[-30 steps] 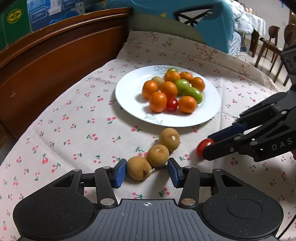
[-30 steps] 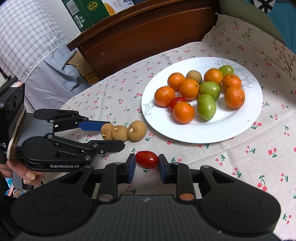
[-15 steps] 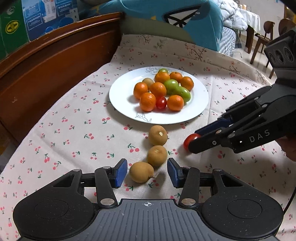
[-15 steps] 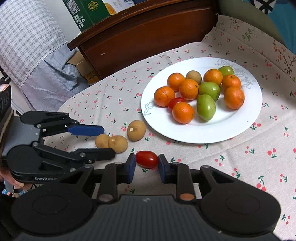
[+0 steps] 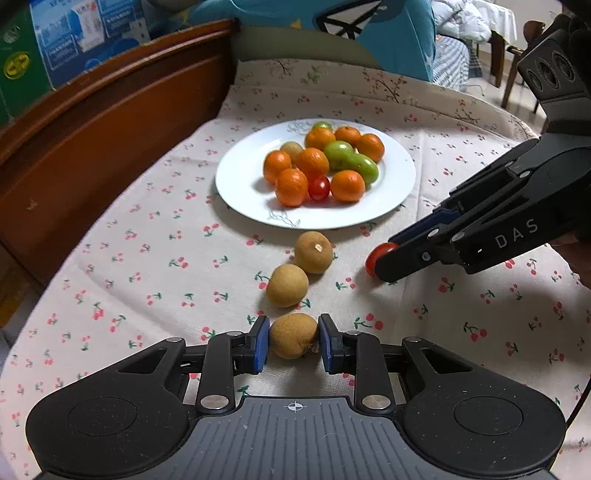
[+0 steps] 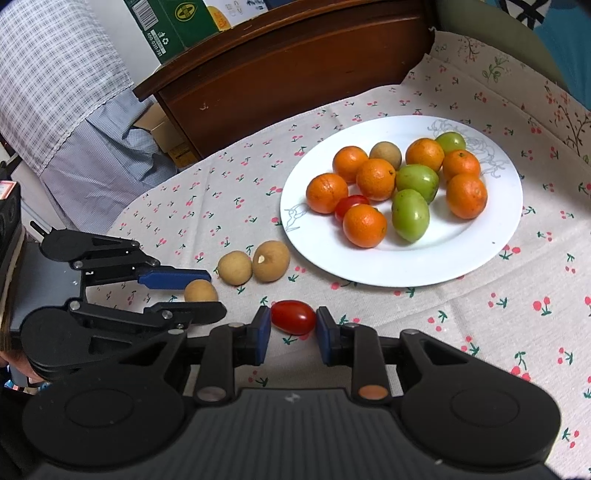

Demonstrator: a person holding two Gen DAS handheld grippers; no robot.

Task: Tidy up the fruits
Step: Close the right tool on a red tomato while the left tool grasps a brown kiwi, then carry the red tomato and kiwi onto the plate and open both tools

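A white plate (image 5: 240, 192) (image 6: 406, 273) holds several oranges, green fruits, a cherry tomato and a brown longan. Three more longans lie on the cloth in front of it. My left gripper (image 5: 293, 339) (image 6: 216, 293) is closing its jaws, and the blue pads touch both sides of the nearest longan (image 5: 293, 335) (image 6: 201, 291). The other two longans (image 5: 313, 252) (image 5: 287, 285) lie just beyond it. My right gripper (image 6: 293, 325) (image 5: 386, 256) is shut on a red cherry tomato (image 6: 293, 316) (image 5: 375, 254) that rests on the cloth.
The table wears a cherry-print cloth (image 5: 147, 258). A dark wooden headboard (image 5: 92, 140) runs along its left side, with cardboard boxes (image 6: 177, 22) behind it. A blue cushion (image 5: 388, 33) and wooden chairs (image 5: 517, 55) stand at the far end.
My left gripper has drawn back toward the near edge and narrowed its jaws onto the nearest longan, which now sits apart from the other two. The right gripper and tomato have not moved.
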